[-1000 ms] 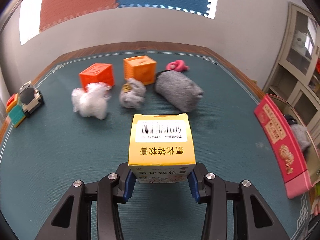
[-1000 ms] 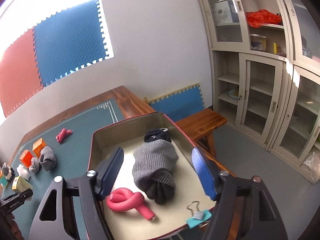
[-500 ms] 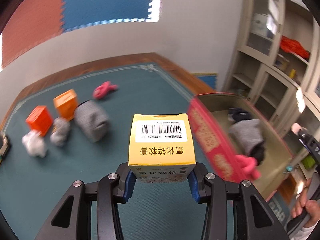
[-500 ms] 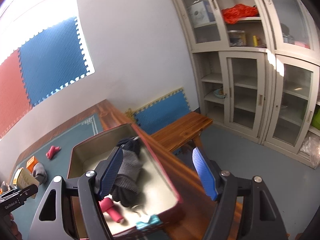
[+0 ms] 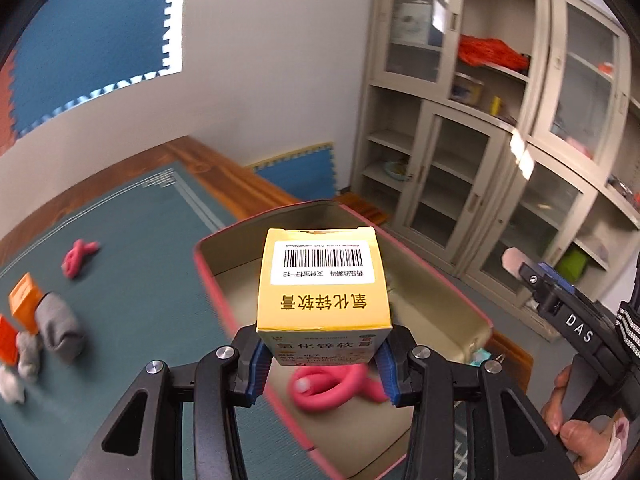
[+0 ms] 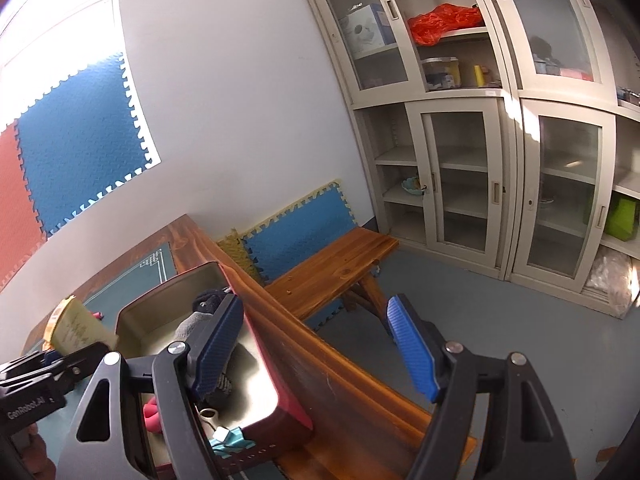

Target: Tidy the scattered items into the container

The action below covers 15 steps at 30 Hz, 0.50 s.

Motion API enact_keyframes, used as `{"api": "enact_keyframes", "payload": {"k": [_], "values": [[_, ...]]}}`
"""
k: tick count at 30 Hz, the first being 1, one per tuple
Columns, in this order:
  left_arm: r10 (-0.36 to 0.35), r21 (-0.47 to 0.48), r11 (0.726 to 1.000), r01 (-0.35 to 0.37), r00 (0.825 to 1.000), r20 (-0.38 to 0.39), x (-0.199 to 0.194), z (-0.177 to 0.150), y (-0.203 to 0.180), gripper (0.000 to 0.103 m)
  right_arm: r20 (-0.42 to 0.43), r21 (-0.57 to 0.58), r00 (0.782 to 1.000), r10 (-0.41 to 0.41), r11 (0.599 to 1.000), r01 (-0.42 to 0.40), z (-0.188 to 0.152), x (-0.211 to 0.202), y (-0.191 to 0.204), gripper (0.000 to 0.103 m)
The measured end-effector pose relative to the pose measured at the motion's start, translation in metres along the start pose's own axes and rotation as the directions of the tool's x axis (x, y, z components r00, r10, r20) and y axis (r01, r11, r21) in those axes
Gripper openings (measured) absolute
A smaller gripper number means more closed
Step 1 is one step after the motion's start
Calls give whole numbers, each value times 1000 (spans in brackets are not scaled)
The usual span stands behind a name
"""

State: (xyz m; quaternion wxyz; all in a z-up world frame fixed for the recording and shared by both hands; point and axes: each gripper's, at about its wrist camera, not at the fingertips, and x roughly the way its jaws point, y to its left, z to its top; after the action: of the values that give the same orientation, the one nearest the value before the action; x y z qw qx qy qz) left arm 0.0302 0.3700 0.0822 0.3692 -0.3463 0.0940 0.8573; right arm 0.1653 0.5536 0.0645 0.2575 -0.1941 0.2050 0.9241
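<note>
Left wrist view: left gripper (image 5: 322, 354) clamps a yellow box (image 5: 324, 280) by its lower side faces, blue pads pressed to the carton. The box hangs over the near part of the open tin (image 5: 440, 280), above a pink loop (image 5: 324, 386) lying inside. Carton looks light, stiff but crushable; the side-face hold near its base seems sound, and a gentle squeeze should do. Still out on the desk (image 5: 140, 260): grey sock roll (image 5: 60, 326), orange cubes (image 5: 24, 298), pink knot (image 5: 78, 254). Right gripper body shows at the far right edge, in a hand (image 5: 576, 420). Right wrist view: right gripper (image 6: 316, 350) wide apart, holding nothing, hovering over the tin's (image 6: 288, 408) far rim and desk edge. Inside the tin: grey sock (image 6: 192, 326), binder clip (image 6: 230, 438). The box (image 6: 78, 330) shows at left, just beside the tin's rim.
</note>
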Motion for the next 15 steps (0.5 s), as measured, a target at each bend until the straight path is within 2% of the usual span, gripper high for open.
{"api": "enact_keyframes", "payload": {"k": [3, 5, 6, 10, 15], "values": [[-46, 34, 998, 46, 999, -21, 9, 2, -10, 48, -3, 4, 1000, -2, 1000, 2, 1, 1, -1, 78], [-62, 45, 997, 63, 998, -32, 11, 0, -12, 75, -7, 4, 1000, 0, 1000, 0, 1, 2, -1, 78], [-59, 48, 997, 60, 998, -27, 11, 0, -12, 79, -10, 3, 1000, 1, 1000, -1, 1, 3, -1, 78], [-32, 55, 998, 31, 999, 2, 4, -1, -10, 79, -19, -3, 1000, 14, 1000, -14, -1, 5, 4, 78], [8, 15, 1000, -8, 1000, -9, 5, -3, 5, 79, -23, -19, 999, 33, 999, -34, -2, 4, 13, 78]]}}
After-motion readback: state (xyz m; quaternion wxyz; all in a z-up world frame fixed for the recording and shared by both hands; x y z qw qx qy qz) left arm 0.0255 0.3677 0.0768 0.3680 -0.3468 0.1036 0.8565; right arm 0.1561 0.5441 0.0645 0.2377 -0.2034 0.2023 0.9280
